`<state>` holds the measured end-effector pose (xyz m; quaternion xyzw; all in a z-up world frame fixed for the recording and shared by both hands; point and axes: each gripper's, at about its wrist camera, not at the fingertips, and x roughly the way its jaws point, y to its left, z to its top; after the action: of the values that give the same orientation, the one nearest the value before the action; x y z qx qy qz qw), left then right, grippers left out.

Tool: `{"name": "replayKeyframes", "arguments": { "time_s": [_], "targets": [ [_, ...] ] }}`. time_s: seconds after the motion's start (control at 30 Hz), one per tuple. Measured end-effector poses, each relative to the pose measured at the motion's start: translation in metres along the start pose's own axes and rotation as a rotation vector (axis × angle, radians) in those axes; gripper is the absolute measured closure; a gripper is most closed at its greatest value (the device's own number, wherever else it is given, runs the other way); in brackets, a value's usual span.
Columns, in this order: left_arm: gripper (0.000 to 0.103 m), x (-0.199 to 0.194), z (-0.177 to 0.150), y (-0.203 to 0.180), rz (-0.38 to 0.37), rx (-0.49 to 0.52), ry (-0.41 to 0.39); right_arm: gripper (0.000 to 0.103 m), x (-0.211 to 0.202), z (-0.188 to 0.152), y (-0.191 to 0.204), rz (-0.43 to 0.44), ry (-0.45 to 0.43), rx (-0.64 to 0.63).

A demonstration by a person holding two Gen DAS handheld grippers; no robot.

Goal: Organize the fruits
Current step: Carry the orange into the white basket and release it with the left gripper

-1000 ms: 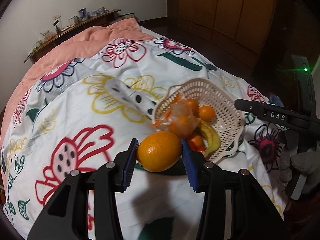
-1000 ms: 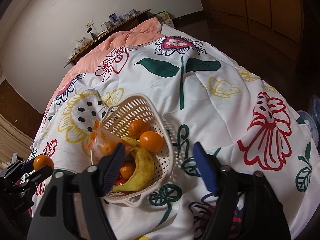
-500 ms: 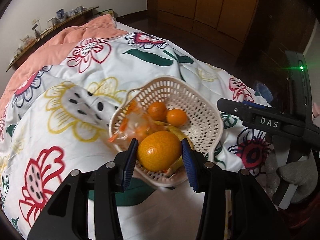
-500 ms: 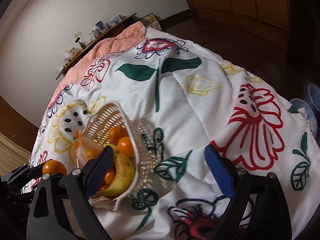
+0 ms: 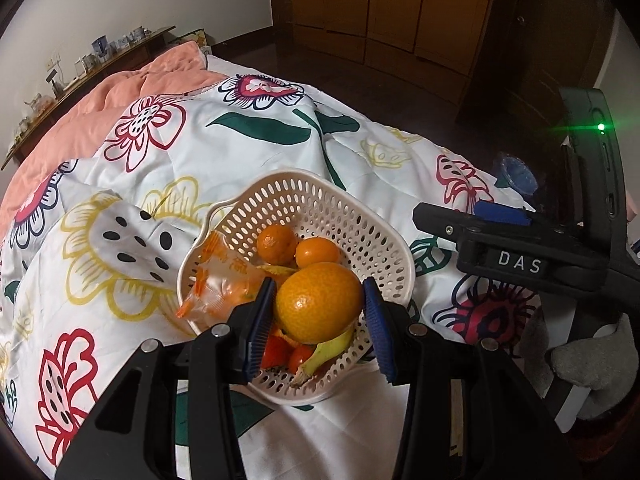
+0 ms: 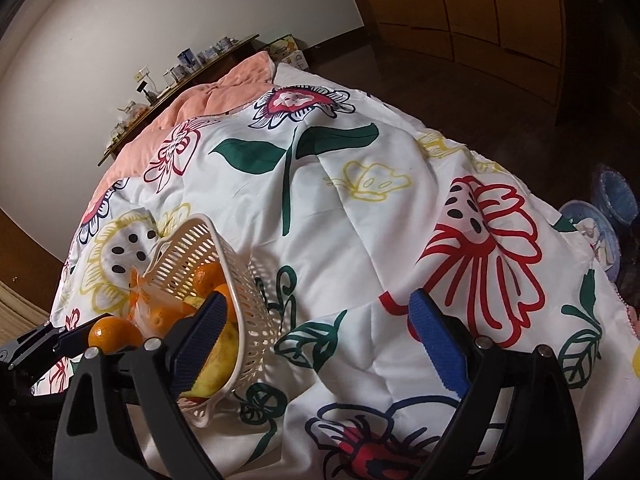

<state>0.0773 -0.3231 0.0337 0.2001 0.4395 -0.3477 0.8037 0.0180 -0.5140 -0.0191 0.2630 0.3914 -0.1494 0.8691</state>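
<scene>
My left gripper (image 5: 318, 292) is shut on a large orange (image 5: 318, 302) and holds it over the near half of a cream perforated basket (image 5: 320, 178) on the flowered bedspread. In the basket lie two small oranges (image 5: 276, 242), a banana (image 5: 328, 350), red pieces and a clear bag of orange fruit (image 5: 224, 284). My right gripper (image 6: 316, 300) stands open over the bedspread just right of the basket (image 6: 248, 320), with nothing between its blue pads. The right wrist view also shows the held orange (image 6: 114, 332) at the lower left.
A peach blanket (image 5: 120, 96) covers the far end of the bed. Behind it, a wooden shelf (image 5: 100, 56) with small items runs along the wall. Wooden wardrobe doors (image 5: 400, 8) stand beyond a dark floor. Blue slippers (image 6: 600, 224) lie off the bed's right edge.
My left gripper carried the large orange from beside the basket to above its contents. The right gripper's jaws spread wider and it shifted rightward, off the basket.
</scene>
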Motion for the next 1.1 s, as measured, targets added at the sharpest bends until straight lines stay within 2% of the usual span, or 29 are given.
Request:
{"name": "replayKeyframes", "arguments": {
  "time_s": [1.1],
  "targets": [
    [0.058,0.012,0.005,-0.009,0.000,0.025,-0.003,0.012,-0.002,-0.002,-0.001,0.012,-0.001,0.019]
  ]
}}
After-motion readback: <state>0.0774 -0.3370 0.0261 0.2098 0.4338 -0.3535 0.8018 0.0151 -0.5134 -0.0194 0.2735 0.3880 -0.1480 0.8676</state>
